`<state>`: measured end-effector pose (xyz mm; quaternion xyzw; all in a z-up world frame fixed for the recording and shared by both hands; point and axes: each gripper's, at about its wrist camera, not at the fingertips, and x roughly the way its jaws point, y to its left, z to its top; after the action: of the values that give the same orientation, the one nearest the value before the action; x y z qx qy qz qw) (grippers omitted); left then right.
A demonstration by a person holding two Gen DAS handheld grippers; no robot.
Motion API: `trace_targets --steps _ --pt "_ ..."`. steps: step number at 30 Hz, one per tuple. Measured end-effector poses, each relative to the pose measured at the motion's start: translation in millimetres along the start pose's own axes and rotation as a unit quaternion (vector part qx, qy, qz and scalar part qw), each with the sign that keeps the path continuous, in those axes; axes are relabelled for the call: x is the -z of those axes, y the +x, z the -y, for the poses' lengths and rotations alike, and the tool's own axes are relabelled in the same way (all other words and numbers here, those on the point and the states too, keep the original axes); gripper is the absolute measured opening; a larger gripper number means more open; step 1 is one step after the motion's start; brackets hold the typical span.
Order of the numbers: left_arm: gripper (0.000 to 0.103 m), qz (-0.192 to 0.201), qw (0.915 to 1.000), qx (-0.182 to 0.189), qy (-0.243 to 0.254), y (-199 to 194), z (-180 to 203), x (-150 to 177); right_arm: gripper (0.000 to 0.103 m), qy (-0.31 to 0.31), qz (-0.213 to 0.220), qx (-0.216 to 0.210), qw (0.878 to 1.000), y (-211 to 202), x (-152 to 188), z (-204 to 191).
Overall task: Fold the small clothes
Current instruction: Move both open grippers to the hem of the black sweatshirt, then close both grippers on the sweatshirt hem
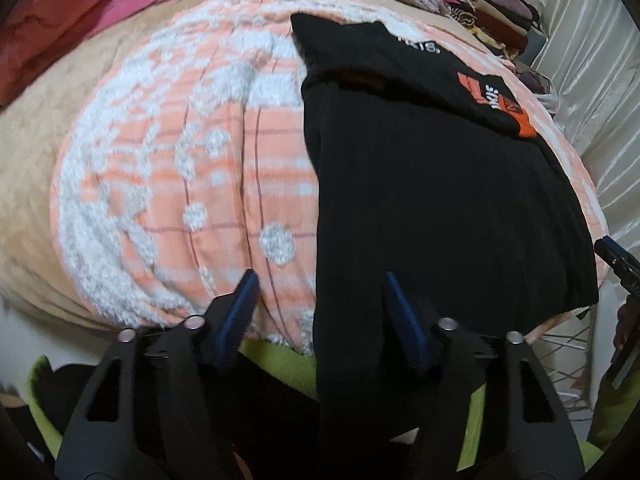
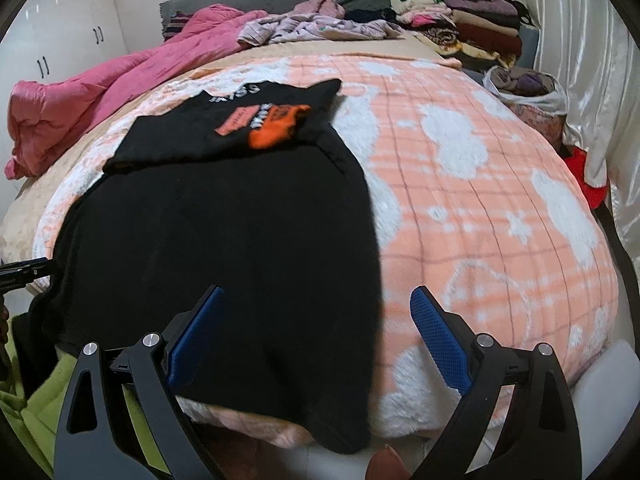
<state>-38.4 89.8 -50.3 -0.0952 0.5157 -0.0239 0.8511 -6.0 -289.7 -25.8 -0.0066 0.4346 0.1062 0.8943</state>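
Observation:
A black T-shirt (image 1: 440, 200) with an orange and white print (image 1: 496, 104) lies on the peach and white blanket (image 1: 180, 160). Its far part is folded over, print up, and its near hem hangs over the bed's front edge. My left gripper (image 1: 320, 284) is open at the shirt's left edge near the hem, holding nothing. In the right wrist view the shirt (image 2: 224, 248) lies left of centre. My right gripper (image 2: 316, 300) is open over the shirt's right edge near the hem, holding nothing.
A pink quilt (image 2: 100, 96) lies bunched at the far left. Loose clothes (image 2: 312, 26) and stacked folded clothes (image 2: 472, 24) sit at the bed's far end. A bag of clothes (image 2: 528, 84) and a white curtain (image 2: 592, 60) are at the right. Green fabric (image 1: 280, 360) is below the bed edge.

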Motion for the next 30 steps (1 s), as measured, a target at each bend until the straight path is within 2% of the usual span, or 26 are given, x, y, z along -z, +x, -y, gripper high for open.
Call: trace_targets --steps 2,7,9,13,15,19,22,23,27,30 --pt "0.045 -0.007 1.0000 0.007 0.001 3 0 3 0.093 0.003 -0.005 0.000 1.000 0 5 5" --pt "0.045 -0.016 0.9998 0.009 0.010 5 3 7 0.091 0.010 -0.021 -0.010 1.000 0 16 14" --pt "0.045 -0.019 0.9997 0.009 0.013 6 5 8 0.077 0.008 -0.027 -0.015 0.999 1 20 14" --pt "0.045 -0.025 0.9996 0.008 0.011 9 4 10 0.059 0.012 -0.041 -0.022 0.999 7 27 16" --pt "0.045 -0.025 0.9996 0.007 0.009 8 3 10 0.045 0.015 -0.047 -0.032 0.998 10 29 17" --pt "0.045 -0.029 0.9996 0.006 0.003 10 0 13 0.039 0.018 -0.060 -0.041 0.997 18 35 17" --pt "0.045 -0.032 0.9995 0.007 0.000 10 -1 15 0.026 0.030 -0.067 -0.056 0.996 22 39 19" --pt "0.045 -0.034 0.9994 0.009 -0.001 10 -2 16 0.015 0.030 -0.069 -0.067 0.995 22 38 19" --pt "0.045 -0.043 0.9990 0.012 0.001 12 -2 18 0.009 0.009 -0.062 -0.088 0.994 10 32 12" --pt "0.033 -0.049 0.9986 0.023 0.002 12 0 19 0.008 0.019 -0.040 -0.118 0.992 -5 22 14"
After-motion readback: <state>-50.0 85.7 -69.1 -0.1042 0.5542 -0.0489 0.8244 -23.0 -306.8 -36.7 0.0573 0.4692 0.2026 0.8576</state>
